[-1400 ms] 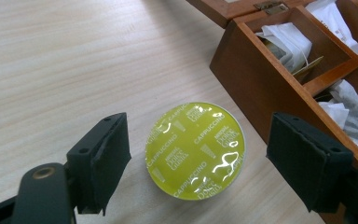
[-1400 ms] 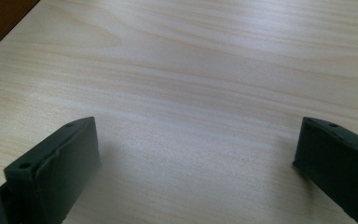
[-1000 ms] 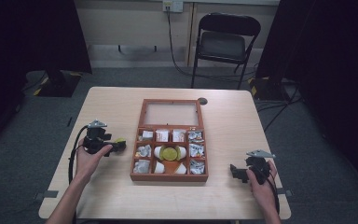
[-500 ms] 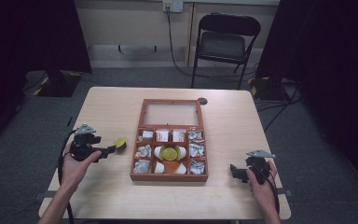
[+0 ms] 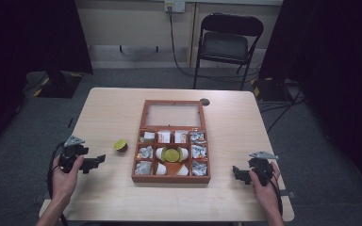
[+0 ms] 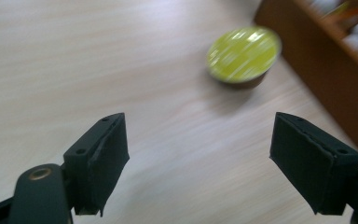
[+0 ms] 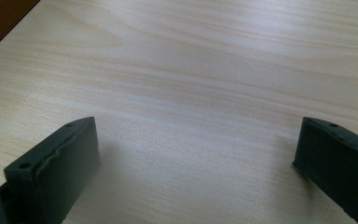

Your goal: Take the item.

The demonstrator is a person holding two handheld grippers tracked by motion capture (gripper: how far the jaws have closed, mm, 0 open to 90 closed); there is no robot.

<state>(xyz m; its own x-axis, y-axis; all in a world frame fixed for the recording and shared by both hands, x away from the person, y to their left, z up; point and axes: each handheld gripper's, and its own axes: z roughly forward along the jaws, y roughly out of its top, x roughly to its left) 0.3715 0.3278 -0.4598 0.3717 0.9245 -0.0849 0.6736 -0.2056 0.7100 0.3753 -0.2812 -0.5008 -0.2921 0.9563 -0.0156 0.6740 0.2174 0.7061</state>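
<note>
A small capsule with a yellow-green foil lid sits on the table left of the wooden compartment box. My left gripper rests near the table's left edge, short of the capsule and apart from it. In the left gripper view its jaws stand open with bare table between them, and the capsule lies ahead, slightly blurred. My right gripper lies at the front right, open over bare wood.
The box holds wrapped packets, white capsules and another green-lidded capsule in its middle compartment. Its framed lid lies open on the far side. A box wall runs along the right of the left gripper view. A folding chair stands beyond the table.
My left gripper has drawn back from the capsule, leftwards and towards the near edge. The capsule stays where it was on the table. The right hand has not moved.
</note>
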